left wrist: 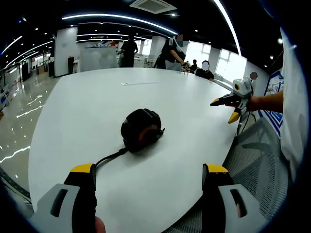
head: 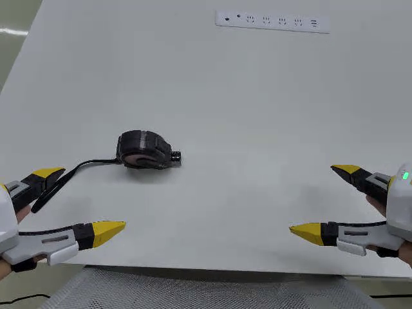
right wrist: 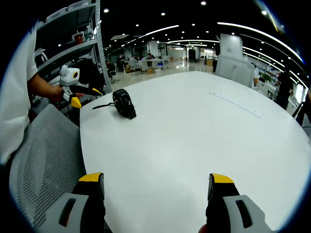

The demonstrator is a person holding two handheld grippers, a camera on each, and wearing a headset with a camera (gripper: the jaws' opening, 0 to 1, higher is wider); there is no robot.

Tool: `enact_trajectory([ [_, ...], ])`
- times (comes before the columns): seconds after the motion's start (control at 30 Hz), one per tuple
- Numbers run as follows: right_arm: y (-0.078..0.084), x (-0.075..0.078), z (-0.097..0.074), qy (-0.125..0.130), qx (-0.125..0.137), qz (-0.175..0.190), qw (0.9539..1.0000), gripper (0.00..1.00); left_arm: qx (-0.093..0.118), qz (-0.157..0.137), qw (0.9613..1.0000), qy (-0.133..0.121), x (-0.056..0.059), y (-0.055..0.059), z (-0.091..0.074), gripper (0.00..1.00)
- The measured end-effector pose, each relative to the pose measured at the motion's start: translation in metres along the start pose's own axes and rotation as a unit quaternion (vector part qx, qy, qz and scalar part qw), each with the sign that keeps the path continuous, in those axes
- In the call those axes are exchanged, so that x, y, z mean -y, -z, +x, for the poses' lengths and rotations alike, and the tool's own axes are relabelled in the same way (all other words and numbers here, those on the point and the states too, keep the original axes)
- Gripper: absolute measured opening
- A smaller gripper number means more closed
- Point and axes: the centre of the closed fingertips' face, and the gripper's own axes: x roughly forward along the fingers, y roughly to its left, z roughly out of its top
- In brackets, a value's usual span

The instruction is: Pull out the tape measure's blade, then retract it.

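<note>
A white tabletop [head: 257, 129] carries a black tape measure [head: 145, 150] lying on its side left of centre, its black strap [head: 96, 161] trailing along the surface toward the near left edge. A white power strip [head: 271, 21] lies flat at the far side, well apart.

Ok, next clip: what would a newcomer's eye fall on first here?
A black tape measure lies alone left of centre on the white table, its strap trailing toward the left gripper. That gripper and the right gripper, yellow-tipped, hover open at the near edge, apart from it. A white power strip lies at the far edge.
</note>
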Motion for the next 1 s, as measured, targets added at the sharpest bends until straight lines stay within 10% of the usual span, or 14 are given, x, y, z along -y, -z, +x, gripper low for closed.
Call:
enact_trajectory([
  [1.0,0.0011,-0.0038,0.0003,-0.002,0.002,0.003,1.0000,0.87,0.000,0.008,0.9999,0.012,0.0030,-0.0035,0.0049,0.86],
])
